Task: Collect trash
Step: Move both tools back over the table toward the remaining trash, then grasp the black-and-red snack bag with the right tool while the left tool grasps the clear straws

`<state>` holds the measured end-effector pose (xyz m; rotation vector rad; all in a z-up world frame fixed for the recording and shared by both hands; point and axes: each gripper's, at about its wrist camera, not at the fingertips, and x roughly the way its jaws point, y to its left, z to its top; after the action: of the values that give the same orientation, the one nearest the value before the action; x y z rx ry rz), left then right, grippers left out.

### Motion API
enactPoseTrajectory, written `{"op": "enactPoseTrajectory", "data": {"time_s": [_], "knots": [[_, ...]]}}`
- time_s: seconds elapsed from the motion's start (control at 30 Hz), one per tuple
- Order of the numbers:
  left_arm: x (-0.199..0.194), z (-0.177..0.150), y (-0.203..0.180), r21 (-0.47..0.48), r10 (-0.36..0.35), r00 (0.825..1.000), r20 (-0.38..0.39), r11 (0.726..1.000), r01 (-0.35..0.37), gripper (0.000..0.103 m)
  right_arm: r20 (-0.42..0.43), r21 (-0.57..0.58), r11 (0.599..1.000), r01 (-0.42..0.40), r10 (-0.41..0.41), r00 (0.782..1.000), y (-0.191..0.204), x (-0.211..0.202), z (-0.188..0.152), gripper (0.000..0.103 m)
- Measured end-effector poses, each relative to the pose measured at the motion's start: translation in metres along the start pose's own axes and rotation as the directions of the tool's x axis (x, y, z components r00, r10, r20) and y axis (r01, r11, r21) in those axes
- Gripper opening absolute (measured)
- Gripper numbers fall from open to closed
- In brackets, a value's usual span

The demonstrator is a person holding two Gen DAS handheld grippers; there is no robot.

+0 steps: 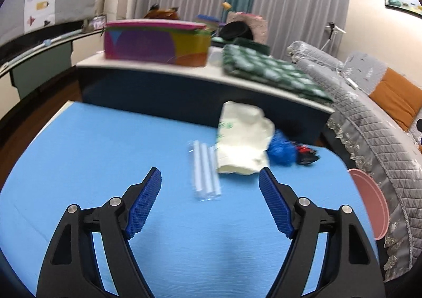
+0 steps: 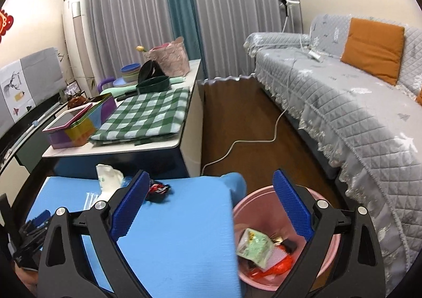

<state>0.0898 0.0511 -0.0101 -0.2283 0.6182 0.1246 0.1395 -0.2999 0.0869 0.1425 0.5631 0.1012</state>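
My left gripper [image 1: 209, 174] hangs open over the blue table [image 1: 105, 166], with nothing between its pads. A clear packet of white straws [image 1: 207, 171] lies just beyond its fingertips. Behind that sit a crumpled cream bag [image 1: 244, 139], a blue wrapper [image 1: 281, 149] and a red-black wrapper [image 1: 306, 153]. My right gripper [image 2: 211, 172] is open and empty above the table's right edge and the pink bin [image 2: 263, 200]. The bin holds a green packet [image 2: 254, 248] and orange scraps. The cream bag [image 2: 109, 179] and red-black wrapper [image 2: 158, 190] also show in the right wrist view.
A low white-topped cabinet [image 2: 147, 145] behind the table carries a colourful tin box [image 1: 155, 44], a green checked cloth [image 2: 147, 113] and bowls. A grey quilted sofa [image 2: 356, 113] runs along the right. A white cable [image 2: 250, 142] lies on the wooden floor between them.
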Motion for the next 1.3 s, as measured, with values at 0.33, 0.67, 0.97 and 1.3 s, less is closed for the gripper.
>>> {"op": "enactPoseTrajectory", "data": {"time_s": [0.33, 0.67, 0.97, 1.3], "knots": [[0.032, -0.012, 0.014, -0.008, -0.009, 0.997, -0.083, 1.000, 0.008, 0.048, -0.052, -0.016, 0.999, -0.047, 0.046, 0.998, 0.033, 0.045, -0.008, 0.055], [0.058, -0.012, 0.010, 0.011, -0.015, 0.994, -0.111, 1.000, 0.016, 0.046, -0.132, 0.060, 0.994, -0.088, 0.095, 0.987, 0.044, 0.108, -0.033, 0.054], [0.076, -0.008, 0.010, -0.002, -0.034, 0.988, -0.153, 0.999, 0.034, 0.043, -0.213, 0.053, 0.991, -0.127, 0.135, 0.968, 0.071, 0.168, -0.052, 0.065], [0.094, -0.008, 0.003, -0.004, -0.037, 0.973, -0.229, 0.999, 0.037, 0.026, -0.296, -0.066, 0.990, -0.121, 0.096, 0.950, 0.101, 0.209, -0.061, 0.067]]}}
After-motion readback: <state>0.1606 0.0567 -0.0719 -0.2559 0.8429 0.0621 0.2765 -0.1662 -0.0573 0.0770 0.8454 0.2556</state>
